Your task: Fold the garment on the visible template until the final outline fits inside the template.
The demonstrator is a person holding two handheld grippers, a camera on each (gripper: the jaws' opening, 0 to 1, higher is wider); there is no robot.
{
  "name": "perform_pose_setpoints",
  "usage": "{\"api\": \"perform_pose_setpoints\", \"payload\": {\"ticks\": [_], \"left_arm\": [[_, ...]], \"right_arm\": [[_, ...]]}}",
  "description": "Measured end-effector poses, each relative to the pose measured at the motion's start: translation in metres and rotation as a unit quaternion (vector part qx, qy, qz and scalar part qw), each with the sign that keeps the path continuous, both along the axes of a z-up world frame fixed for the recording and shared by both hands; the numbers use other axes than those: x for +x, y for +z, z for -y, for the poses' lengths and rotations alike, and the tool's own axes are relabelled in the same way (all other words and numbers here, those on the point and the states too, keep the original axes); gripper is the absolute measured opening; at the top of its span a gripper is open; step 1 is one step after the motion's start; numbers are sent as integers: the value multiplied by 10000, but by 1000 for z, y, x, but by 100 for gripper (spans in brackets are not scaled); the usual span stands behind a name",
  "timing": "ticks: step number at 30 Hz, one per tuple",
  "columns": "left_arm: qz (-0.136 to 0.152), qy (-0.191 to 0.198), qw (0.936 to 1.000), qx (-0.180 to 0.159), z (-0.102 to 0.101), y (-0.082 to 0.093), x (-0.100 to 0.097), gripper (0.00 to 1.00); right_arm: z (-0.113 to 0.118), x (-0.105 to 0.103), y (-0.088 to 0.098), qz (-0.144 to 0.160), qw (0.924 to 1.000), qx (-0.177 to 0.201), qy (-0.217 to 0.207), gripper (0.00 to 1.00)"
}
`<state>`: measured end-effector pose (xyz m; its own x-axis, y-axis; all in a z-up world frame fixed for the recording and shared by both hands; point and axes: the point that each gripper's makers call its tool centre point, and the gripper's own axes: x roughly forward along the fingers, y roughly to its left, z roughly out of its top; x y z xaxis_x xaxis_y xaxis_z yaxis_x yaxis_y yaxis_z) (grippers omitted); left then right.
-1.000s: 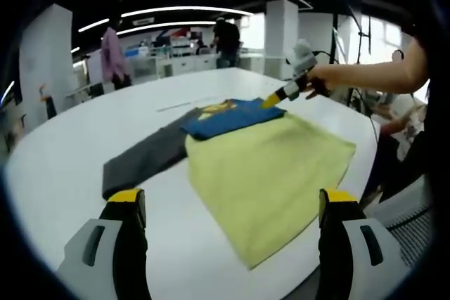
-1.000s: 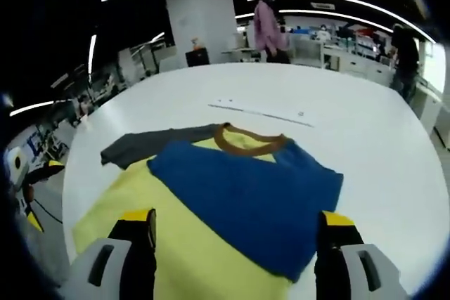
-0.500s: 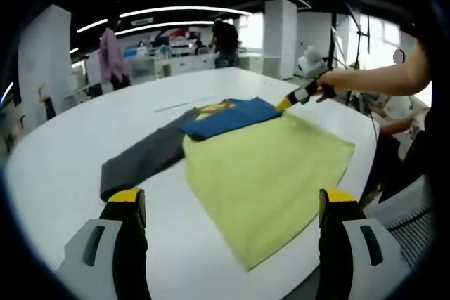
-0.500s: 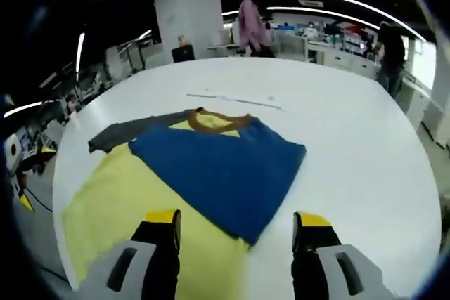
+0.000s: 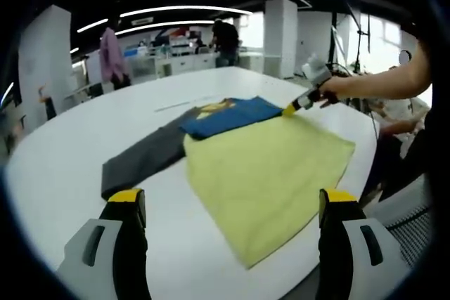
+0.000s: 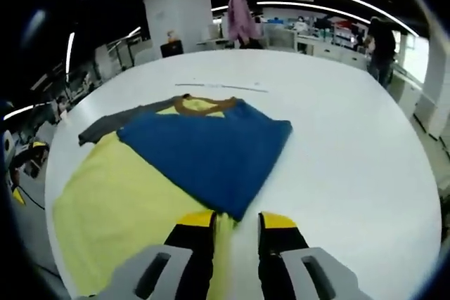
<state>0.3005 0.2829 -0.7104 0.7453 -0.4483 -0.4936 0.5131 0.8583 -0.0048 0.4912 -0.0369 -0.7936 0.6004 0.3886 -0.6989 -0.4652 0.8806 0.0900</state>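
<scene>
- Garment (image 6: 204, 152) lies on the white table (image 6: 351, 145): blue panel folded over yellow, grey sleeve (image 5: 140, 163) trailing far left.
- Right gripper (image 6: 233, 224) jaws nearly together at the blue panel's near corner, apparently pinching cloth; grip unconfirmed.
- Left gripper (image 5: 228, 205) hovers wide open, empty, near the yellow edge.
- No template outline visible.

A large white round surface (image 5: 63, 152) is set in an open workroom. White pillars (image 5: 280, 36) and desks (image 6: 330, 41) are seen behind, lit by curved ceiling light strips (image 5: 169, 12).
</scene>
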Motion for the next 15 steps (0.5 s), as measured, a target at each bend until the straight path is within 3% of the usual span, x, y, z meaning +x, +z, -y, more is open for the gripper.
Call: {"api": "perform_pose_setpoints", "payload": {"ticks": [10, 15], "left_arm": [[-7, 10, 10000, 59, 0, -2, -1, 99], [-9, 0, 10000, 86, 0, -2, -1, 99]], "right_arm": [[1, 1, -6, 68, 9998, -74, -144, 4], [3, 1, -6, 98, 9997, -167, -174, 3]]}}
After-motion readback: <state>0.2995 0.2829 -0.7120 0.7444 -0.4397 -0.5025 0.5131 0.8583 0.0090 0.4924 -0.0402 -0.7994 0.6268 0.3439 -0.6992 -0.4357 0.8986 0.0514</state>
